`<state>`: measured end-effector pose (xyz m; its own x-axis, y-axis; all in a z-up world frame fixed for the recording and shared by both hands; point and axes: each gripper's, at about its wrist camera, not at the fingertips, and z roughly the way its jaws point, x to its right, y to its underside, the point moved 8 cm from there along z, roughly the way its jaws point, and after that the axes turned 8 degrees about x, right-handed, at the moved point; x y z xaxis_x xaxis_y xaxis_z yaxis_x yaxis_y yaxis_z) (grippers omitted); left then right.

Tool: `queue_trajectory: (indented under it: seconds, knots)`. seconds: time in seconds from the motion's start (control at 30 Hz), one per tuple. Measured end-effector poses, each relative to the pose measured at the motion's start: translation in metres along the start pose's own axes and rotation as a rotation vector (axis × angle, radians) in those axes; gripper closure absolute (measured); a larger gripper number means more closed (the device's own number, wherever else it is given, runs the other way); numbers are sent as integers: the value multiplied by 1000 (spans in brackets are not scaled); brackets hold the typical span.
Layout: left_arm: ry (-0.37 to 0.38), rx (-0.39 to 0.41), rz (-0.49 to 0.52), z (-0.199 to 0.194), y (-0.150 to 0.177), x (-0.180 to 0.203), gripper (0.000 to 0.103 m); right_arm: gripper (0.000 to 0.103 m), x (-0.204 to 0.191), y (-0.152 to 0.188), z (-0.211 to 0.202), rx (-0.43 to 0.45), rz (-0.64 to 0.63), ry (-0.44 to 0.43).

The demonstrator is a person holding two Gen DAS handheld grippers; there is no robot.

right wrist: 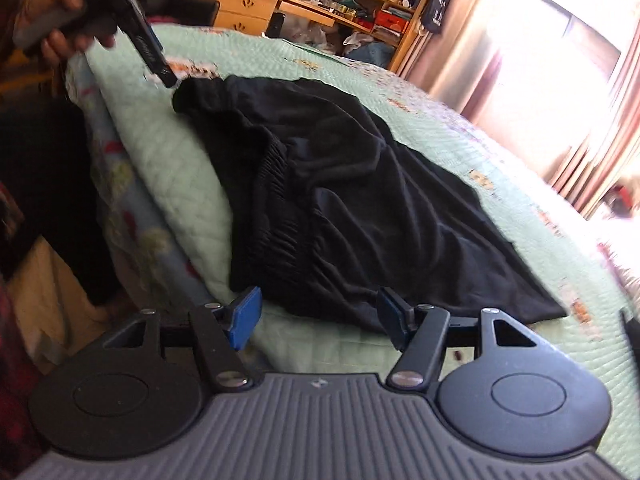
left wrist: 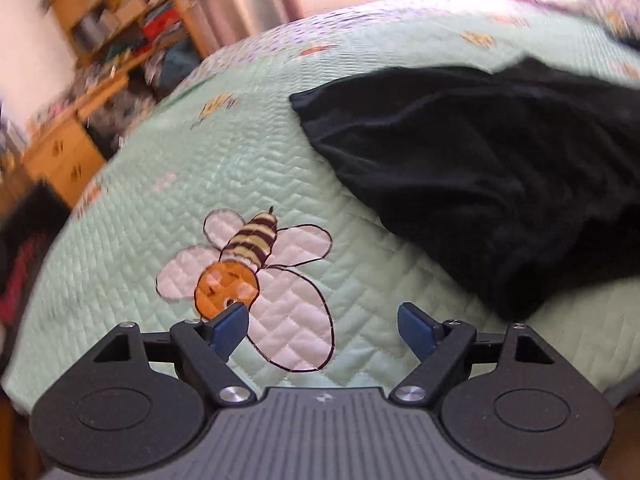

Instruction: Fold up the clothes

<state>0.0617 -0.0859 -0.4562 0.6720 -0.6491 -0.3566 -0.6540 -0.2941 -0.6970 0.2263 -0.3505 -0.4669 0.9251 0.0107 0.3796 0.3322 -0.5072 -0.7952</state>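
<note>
I am holding my left tongs (left wrist: 323, 330) above the green quilt (left wrist: 132, 240), their blue pads (left wrist: 229, 330) spread wide with nothing between them, a stitched bee (left wrist: 244, 264) lying just past the tips. The black garment (left wrist: 460, 168) is lying crumpled on the quilt off to the right of these tongs, apart from them. My right tongs (right wrist: 319, 318) are also gaping open and empty, hovering at the near edge of the bed, with the garment's (right wrist: 340, 184) closest fold sitting right in front of the tips (whether the pads are touching the cloth I cannot tell). A gathered, ribbed band (right wrist: 276, 216) is showing along the garment's near side. In the right view my left hand (right wrist: 64, 20) is gripping the other tool at the upper left, its fingers (right wrist: 154, 54) pointing down near the garment's far corner. A wooden desk and shelves (right wrist: 320, 4) are standing beyond the bed, and bright curtains (right wrist: 568, 92) are hanging on the right.
</note>
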Motion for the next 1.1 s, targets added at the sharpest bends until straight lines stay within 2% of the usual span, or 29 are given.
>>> queue_trajectory:
  seconds: [0.13, 0.23, 0.4, 0.63, 0.83, 0.9, 0.93, 0.97, 1.0, 1.1]
  knots:
    - [-64, 80, 266, 2, 3, 24, 18, 38, 1, 11, 7, -23, -63, 26]
    - [-109, 196, 487, -3, 5, 41, 18, 38, 1, 16, 8, -18, -126, 41]
    - [-37, 320, 701, -14, 9, 66, 19, 37, -3, 14, 11, 10, -171, 35]
    - [29, 379, 785, -8, 9, 72, 22, 37, -17, 4, 19, 60, -291, 31]
    - [128, 443, 905, -5, 16, 81, 24, 37, -26, -4, 20, 134, -422, 0]
    - [162, 463, 944, -4, 18, 85, 35, 38, -25, -8, 20, 144, -430, -1]
    - [182, 465, 958, -3, 19, 86, 50, 42, -25, -12, 19, 153, -426, 4]
    - [197, 460, 961, -2, 20, 86, 55, 45, -24, -14, 20, 151, -410, -3]
    - [198, 463, 963, 0, 20, 86, 56, 55, -23, -17, 20, 149, -393, -10]
    - [194, 459, 925, 1, 19, 80, 65, 62, -19, -23, 23, 142, -331, -19]
